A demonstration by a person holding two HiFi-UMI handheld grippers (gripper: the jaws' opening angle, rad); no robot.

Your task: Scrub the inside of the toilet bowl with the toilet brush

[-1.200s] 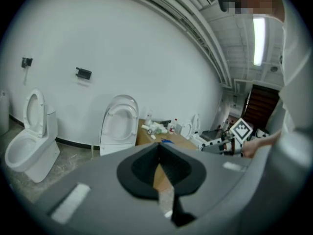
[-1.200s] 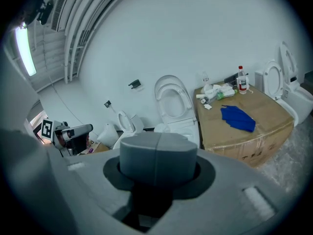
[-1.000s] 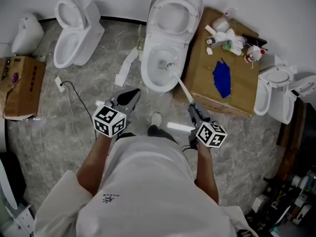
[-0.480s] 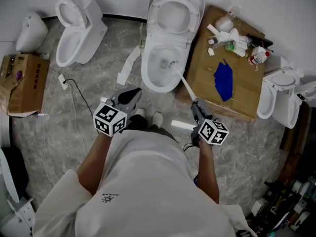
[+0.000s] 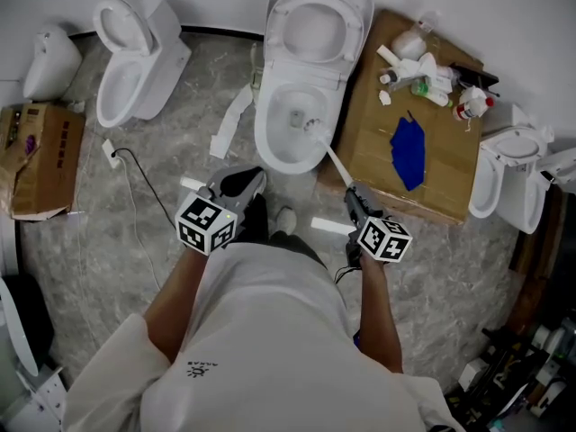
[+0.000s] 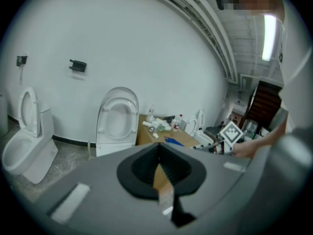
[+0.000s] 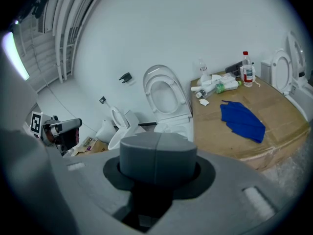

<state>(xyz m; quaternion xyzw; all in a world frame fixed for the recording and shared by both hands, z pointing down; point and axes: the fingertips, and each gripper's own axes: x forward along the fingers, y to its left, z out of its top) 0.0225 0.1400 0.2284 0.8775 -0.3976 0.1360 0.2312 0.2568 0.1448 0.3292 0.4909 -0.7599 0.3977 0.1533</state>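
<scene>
**Brush head down in the centre bowl, right tongs on its handle**

In the head view the toilet bowl [image 5: 267,142] stood at upper centre of the frame with its lid [image 5: 317,23] raised against the wall. The toilet brush [image 5: 330,157] slanted from the lower right up into the bowl, with its head low inside, near the middle. Its white handle ran down into the tip of the right tongs [image 5: 351,194]. In the right gripper view those tongs [image 7: 156,153] showed two grey jaws pressed together along a seam, and the handle itself could not be seen there.

The left tongs [image 5: 250,180] hung left of centre, over the grey marbled floor [image 5: 171,160] just below the bowl's front rim and apart from it. In the left gripper view they [image 6: 157,150] were pressed together at the tip with nothing between them.

Right of the bowl a cardboard box [image 5: 378,165] carried a blue cloth [image 5: 409,154] and a cluster of bottles [image 5: 421,70]. A second toilet [image 5: 126,70] stood at upper left.
</scene>
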